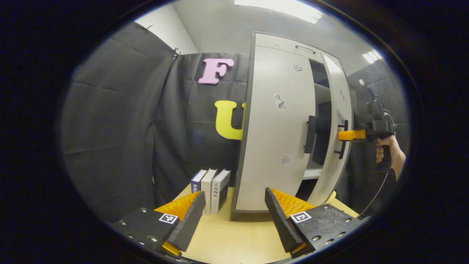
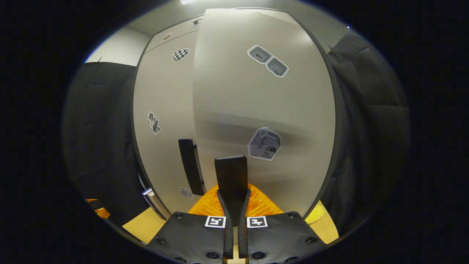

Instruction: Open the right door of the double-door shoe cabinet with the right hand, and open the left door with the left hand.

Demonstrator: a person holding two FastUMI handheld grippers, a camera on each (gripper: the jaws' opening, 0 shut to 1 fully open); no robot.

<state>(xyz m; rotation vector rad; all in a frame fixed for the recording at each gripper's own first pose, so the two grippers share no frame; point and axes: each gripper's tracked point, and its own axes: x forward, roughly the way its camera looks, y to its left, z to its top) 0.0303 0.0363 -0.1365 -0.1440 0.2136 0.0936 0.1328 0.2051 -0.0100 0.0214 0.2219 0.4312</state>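
Left gripper view: the pale grey double-door shoe cabinet (image 1: 278, 121) stands on the light wooden counter (image 1: 234, 238), just beside a row of three upright books (image 1: 210, 190). The left hand-held gripper (image 1: 234, 216) hangs well short of the cabinet with its orange-and-black fingers spread wide, holding nothing. The cabinet's left door (image 1: 274, 146) appears shut, or nearly so, its black vertical bar handle (image 1: 310, 134) untouched. The right door (image 1: 339, 132) stands ajar, with dark shelf space showing in the gap. Farther off, the right hand-held gripper (image 1: 351, 135), held by a person's hand (image 1: 388, 152), meets the right door's black handle (image 1: 343, 139).

Right gripper view: the right hand-held gripper's fingers are drawn together around the black handle, which rises from between them, so both pads appear to press on it. The step in hand is judged to be the swing of the right door; the next move calls for a continued outward arc, then the left hand-held gripper's approach to the left handle.

The cabinet's interior is mostly hidden, its base is partly cut off, and the small door stickers are hard to make out.
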